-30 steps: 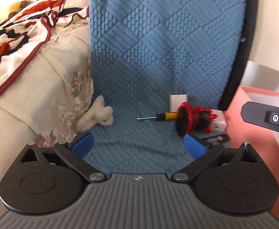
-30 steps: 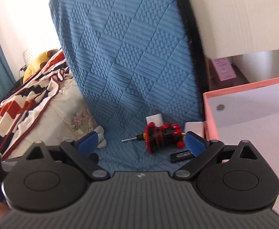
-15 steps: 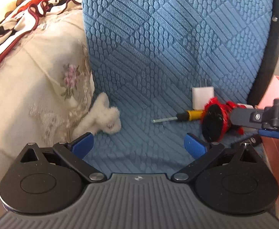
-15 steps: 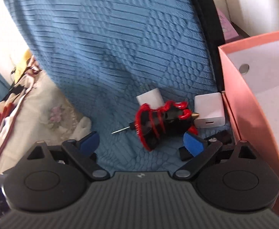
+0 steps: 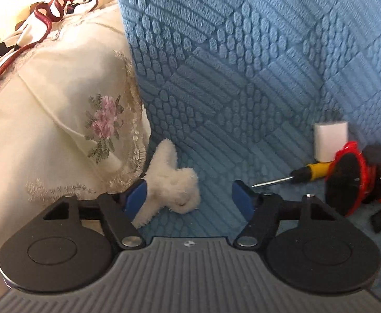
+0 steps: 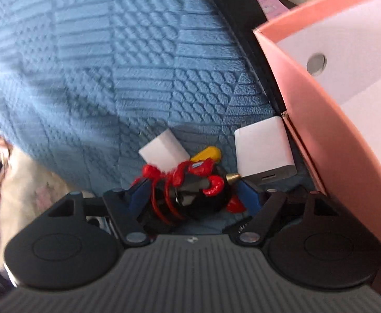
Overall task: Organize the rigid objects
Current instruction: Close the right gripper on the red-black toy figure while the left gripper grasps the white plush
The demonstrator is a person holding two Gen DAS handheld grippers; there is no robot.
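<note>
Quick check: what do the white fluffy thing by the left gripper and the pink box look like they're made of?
White fluffy thing: soft plush or fleece, judging by its fuzzy, matted pile. Pink box: probably matte cardboard, with thin flat walls, a folded corner seam and a pale lining.

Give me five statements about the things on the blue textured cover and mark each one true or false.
1. The red and black toy sits between the right gripper fingers. True.
2. The screwdriver has a green handle. False: yellow.
3. The pink box lies left of the toy. False: right.
4. A white fluffy item lies by the left gripper. True.
5. The white charger is inside the box. False: beside it.
</note>
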